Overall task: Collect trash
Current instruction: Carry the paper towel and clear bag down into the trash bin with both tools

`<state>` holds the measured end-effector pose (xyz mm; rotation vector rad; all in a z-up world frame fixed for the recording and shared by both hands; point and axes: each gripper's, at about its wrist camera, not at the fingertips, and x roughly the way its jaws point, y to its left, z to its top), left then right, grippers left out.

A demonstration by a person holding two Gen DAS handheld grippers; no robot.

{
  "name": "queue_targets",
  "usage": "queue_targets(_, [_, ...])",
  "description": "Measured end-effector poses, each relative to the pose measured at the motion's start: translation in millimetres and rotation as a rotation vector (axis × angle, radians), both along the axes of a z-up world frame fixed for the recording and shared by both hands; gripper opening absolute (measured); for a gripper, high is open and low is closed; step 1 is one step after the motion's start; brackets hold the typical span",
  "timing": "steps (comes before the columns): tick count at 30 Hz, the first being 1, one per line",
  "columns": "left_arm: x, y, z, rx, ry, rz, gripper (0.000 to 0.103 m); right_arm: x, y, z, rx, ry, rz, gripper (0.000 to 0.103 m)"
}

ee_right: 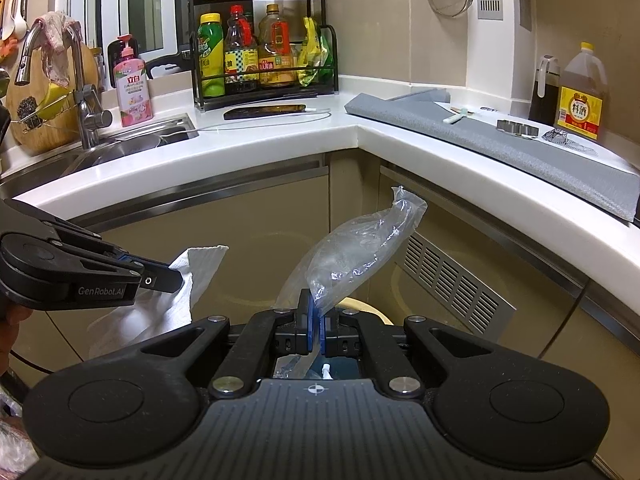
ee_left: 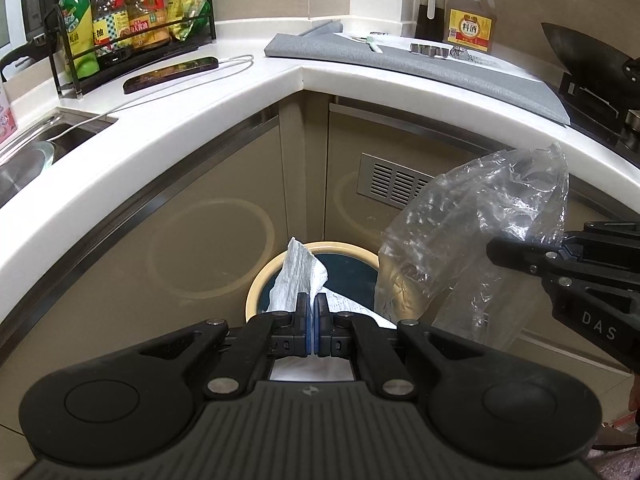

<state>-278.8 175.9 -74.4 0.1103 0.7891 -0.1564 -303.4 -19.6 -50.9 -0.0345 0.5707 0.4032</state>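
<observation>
My left gripper [ee_left: 313, 300] is shut on a crumpled white paper towel [ee_left: 298, 276], held right above a round trash bin [ee_left: 256, 292] with a cream rim and a dark inside, on the floor in the cabinet corner. From the right wrist view the left gripper [ee_right: 176, 276] comes in from the left with the paper towel [ee_right: 192, 280] hanging from it. My right gripper [ee_right: 318, 312] is shut on a clear plastic bag [ee_right: 360, 248] that sticks up and to the right. In the left wrist view the plastic bag [ee_left: 480, 240] hangs beside the bin, held by the right gripper [ee_left: 496, 250].
A white L-shaped countertop [ee_left: 200, 120] runs above beige cabinets with a metal vent [ee_left: 396, 180]. On it: a rack of bottles [ee_left: 132, 12], a phone with a cable [ee_left: 172, 74], a grey mat [ee_left: 420, 64], an oil jug [ee_left: 470, 16], a wok [ee_left: 580, 56]. The sink [ee_right: 120, 148] is at left.
</observation>
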Motion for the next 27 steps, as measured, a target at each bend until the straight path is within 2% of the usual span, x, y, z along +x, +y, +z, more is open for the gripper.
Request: queue_targets(27, [34.1,2.2,-22.4,-0.018,0.073,0.032,0.001,31.8,10.3,-27.8,-0.013,0.103,-0.008,0.004])
